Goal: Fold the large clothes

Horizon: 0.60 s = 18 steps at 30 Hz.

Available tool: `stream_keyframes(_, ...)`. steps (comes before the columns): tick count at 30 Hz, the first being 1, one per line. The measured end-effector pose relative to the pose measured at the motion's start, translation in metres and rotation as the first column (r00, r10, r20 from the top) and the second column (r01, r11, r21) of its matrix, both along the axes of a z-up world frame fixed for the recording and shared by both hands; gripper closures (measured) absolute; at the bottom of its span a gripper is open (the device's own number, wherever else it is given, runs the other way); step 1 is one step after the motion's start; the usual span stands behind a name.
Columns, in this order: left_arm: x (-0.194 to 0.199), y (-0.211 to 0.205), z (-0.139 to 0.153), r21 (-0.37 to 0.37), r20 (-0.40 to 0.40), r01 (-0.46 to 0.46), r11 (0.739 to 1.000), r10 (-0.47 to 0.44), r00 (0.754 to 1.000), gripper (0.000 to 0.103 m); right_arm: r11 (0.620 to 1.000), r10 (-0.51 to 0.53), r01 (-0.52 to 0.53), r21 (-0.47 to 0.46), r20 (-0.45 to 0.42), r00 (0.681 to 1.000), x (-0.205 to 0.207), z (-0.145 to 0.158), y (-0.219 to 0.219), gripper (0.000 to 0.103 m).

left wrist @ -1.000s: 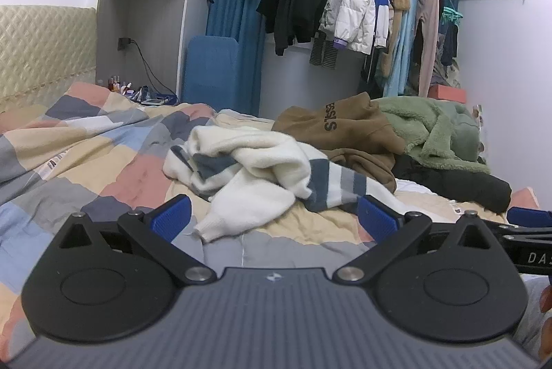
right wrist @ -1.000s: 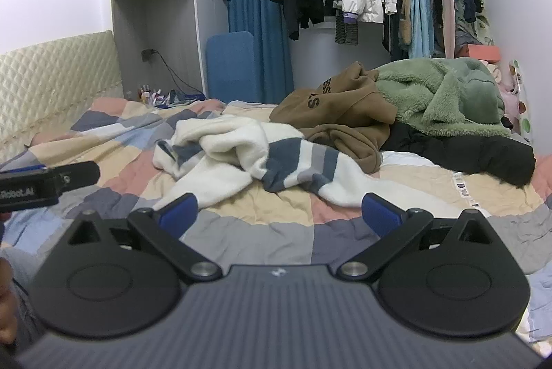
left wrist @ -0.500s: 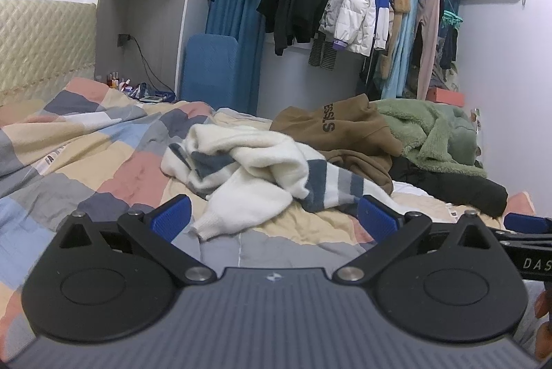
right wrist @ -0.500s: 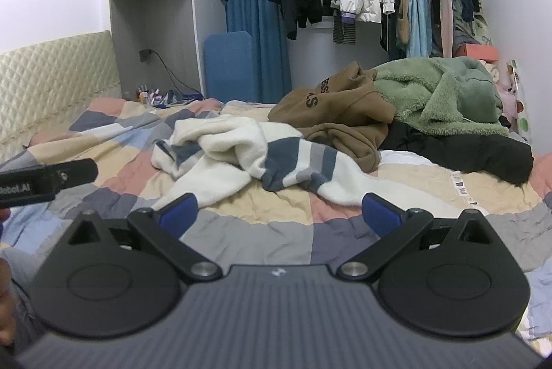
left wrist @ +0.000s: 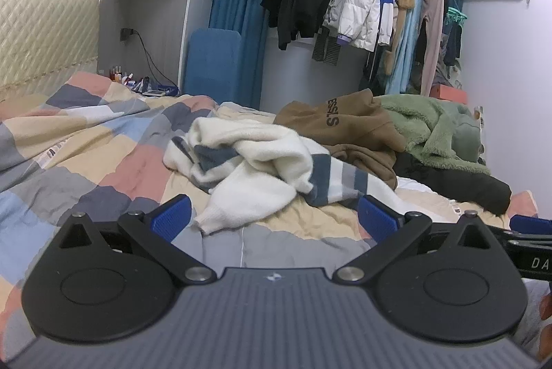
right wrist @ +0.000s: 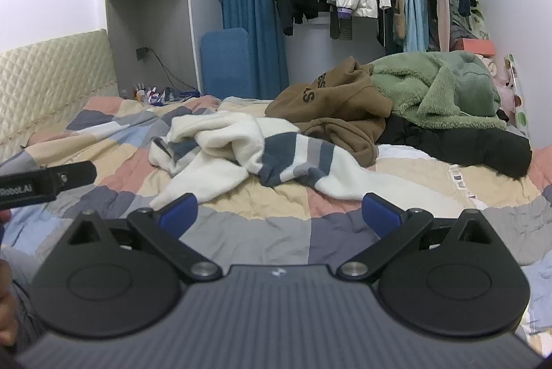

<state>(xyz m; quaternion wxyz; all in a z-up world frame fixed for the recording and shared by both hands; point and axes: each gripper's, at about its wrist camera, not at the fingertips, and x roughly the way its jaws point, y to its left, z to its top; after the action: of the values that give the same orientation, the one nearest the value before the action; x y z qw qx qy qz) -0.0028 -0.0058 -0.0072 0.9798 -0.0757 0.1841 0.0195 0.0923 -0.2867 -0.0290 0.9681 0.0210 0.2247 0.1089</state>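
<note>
While almost nothing has shifted over the last second, only a small drift of my views, my left gripper (left wrist: 274, 217) and right gripper (right wrist: 279, 213) both hang wide and empty short of the cream striped sweater (left wrist: 262, 162), so folding hasn't begun. It lies crumpled mid-bed on the patchwork quilt (left wrist: 103, 162), cuff nearest me, brown hoodie (right wrist: 331, 107) touching its far side; open quilt lies left and in front.
</note>
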Motion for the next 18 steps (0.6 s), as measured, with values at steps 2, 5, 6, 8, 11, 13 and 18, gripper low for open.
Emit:
stream_keyframes(2,0.0002,-0.0002,-0.0003,0.001,-0.001,-0.001,1.000,0.001,1.000,0.000,1.000,-0.001,0.001,0.001,-0.006,1.000,0.0006,-0.0018,0.0003,0.000)
stream_keyframes(5,0.0002,-0.0008,-0.0023,0.002,-0.003,-0.003,1.000,0.003,1.000,0.000,1.000,-0.002,0.002,0.001,-0.012,1.000,0.0016,-0.0036,0.0007,0.000)
stream_keyframes(6,0.0005,-0.0009,-0.0023,0.002,-0.004,-0.004,1.000,0.004,1.000,0.000,1.000,-0.001,0.001,0.001,-0.010,1.000,0.0013,-0.0041,-0.0001,0.000)
stream_keyframes(8,0.0005,-0.0012,-0.0027,0.004,-0.004,-0.005,1.000,0.005,1.000,0.000,1.000,-0.001,0.001,0.001,-0.012,1.000,0.0015,-0.0052,-0.0007,0.000)
stream_keyframes(11,0.0022,-0.0016,-0.0049,0.007,-0.006,-0.007,1.000,0.007,1.000,0.000,1.000,0.000,0.000,0.009,-0.014,1.000,0.0019,-0.0067,-0.0005,0.000)
stream_keyframes(13,0.0044,-0.0017,-0.0067,0.007,-0.008,-0.007,1.000,0.007,1.000,0.000,1.000,0.001,0.000,0.016,-0.017,1.000,0.0040,-0.0084,-0.0007,0.000)
stream_keyframes(18,0.0082,-0.0001,-0.0072,0.003,-0.007,-0.004,1.000,0.004,1.000,0.000,1.000,-0.001,0.002,0.025,-0.022,1.000,0.0086,-0.0091,0.0010,0.000)
